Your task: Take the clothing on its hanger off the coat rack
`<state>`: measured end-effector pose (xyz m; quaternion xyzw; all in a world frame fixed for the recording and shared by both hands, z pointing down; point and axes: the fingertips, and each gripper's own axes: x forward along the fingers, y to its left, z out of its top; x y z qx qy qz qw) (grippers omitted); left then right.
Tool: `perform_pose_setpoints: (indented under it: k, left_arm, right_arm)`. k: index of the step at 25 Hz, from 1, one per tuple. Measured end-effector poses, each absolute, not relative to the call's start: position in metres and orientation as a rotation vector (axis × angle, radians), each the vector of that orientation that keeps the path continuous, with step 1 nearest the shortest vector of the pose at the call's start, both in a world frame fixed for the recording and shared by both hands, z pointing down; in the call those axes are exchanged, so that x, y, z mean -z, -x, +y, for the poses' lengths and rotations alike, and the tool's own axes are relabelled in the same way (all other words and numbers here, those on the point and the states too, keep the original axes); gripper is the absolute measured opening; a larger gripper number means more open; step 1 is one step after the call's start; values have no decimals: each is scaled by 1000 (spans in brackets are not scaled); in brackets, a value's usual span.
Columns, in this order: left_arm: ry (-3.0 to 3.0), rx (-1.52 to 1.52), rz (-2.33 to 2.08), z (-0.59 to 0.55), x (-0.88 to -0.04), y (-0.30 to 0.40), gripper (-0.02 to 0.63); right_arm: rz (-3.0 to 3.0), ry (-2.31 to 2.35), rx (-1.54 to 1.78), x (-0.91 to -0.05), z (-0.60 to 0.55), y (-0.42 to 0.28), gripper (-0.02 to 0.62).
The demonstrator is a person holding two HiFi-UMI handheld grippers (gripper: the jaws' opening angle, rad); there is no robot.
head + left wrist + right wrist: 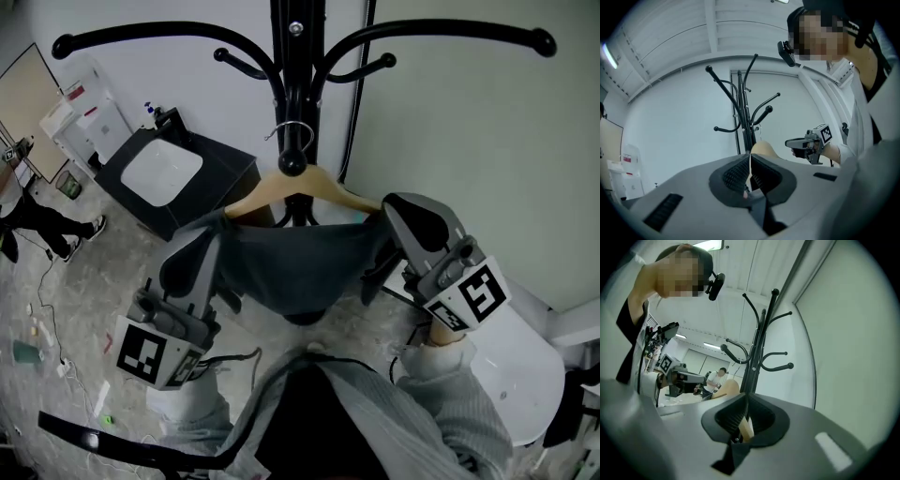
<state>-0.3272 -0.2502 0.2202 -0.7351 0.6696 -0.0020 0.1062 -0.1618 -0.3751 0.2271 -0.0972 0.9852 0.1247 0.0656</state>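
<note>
The left tongs (200, 236) and the right tongs (392, 214) are each clamped on one end of a wooden hanger (265, 187) that carries a dark grey garment (292, 264), its hook hung on the black coat rack (293, 66).

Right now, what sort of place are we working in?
Probably an indoor lab or workshop corner, not a home: a black coat rack stands against bare walls, with a black cabinet with a white top nearby and a mottled, cable-strewn floor.
</note>
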Motion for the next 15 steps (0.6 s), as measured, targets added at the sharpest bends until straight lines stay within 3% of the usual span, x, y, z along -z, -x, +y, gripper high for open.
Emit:
perform_pose_setpoints:
  k: [5, 7, 9, 15]
  left_arm:
    - [2251, 171, 1839, -257, -207, 341, 10]
    - [2360, 272, 1726, -260, -211, 335, 97]
    - [2446, 353, 1610, -266, -214, 330, 135]
    - [2539, 616, 1445, -293, -237, 331, 178]
  right_arm:
    - [3070, 168, -392, -219, -391, 159, 36]
    - [3111, 117, -407, -215, -396, 159, 77]
    - [3154, 14, -411, -213, -396, 164, 120]
    - [3279, -310, -397, -225, -387, 191, 214]
